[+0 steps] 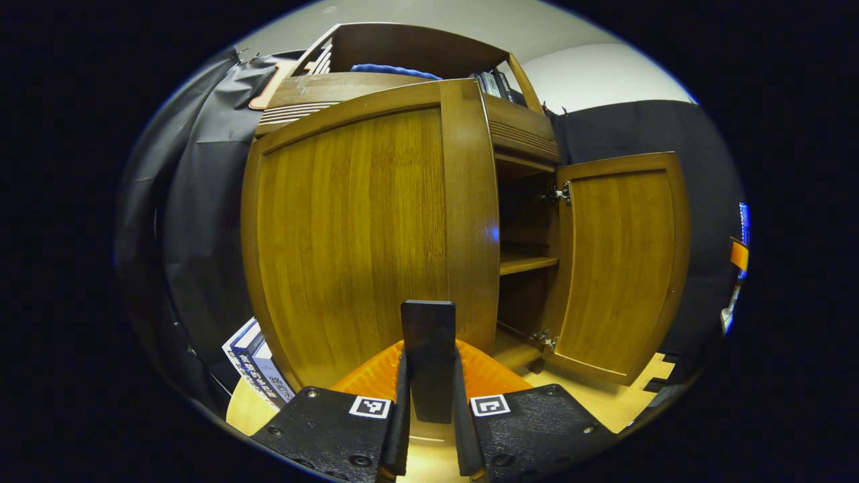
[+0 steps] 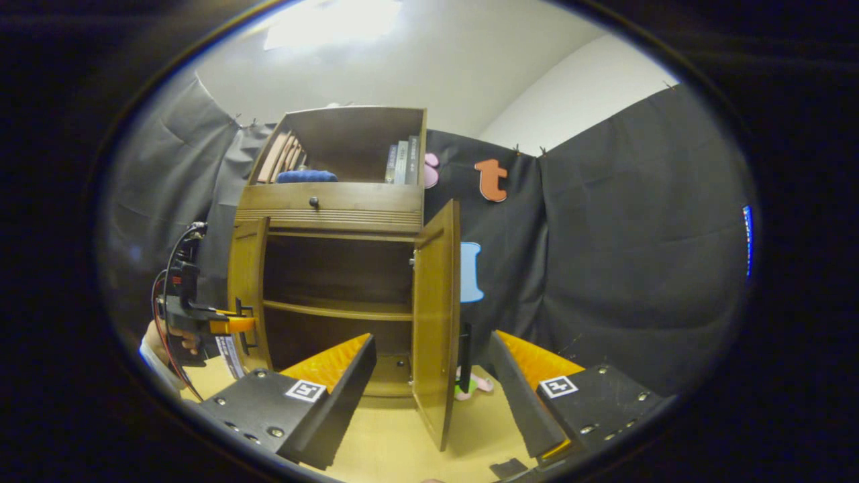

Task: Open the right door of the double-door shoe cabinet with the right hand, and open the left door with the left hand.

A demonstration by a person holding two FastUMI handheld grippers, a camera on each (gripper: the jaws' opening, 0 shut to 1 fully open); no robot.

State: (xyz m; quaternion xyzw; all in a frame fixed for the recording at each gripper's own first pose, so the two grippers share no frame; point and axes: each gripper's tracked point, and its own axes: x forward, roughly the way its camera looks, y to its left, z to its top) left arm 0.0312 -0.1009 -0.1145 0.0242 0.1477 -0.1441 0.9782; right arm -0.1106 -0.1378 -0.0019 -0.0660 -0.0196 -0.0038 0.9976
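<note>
The wooden shoe cabinet [image 2: 329, 201] has both doors swung out. In the left gripper view the left door [image 1: 349, 228] looms close, and my left gripper [image 1: 429, 365] is shut on its dark upright handle [image 1: 428, 322]. The right door [image 1: 617, 268] hangs wide open to the right, past the bare inner shelf [image 1: 527, 263]. In the right gripper view my right gripper [image 2: 431, 345] is open, and the right door [image 2: 436, 315] stands edge-on between its spread fingers [image 2: 335, 376] without touching them. Farther left, the left gripper [image 2: 225, 325] holds the left door [image 2: 247, 282].
Above the doors are a drawer with a knob [image 2: 313, 200] and an open shelf with books [image 2: 401, 161] and a blue cloth [image 2: 306, 176]. Books [image 1: 258, 365] lean beside the cabinet at floor level. A small pink thing [image 2: 475, 384] lies behind the right door. Black cloth walls surround the booth.
</note>
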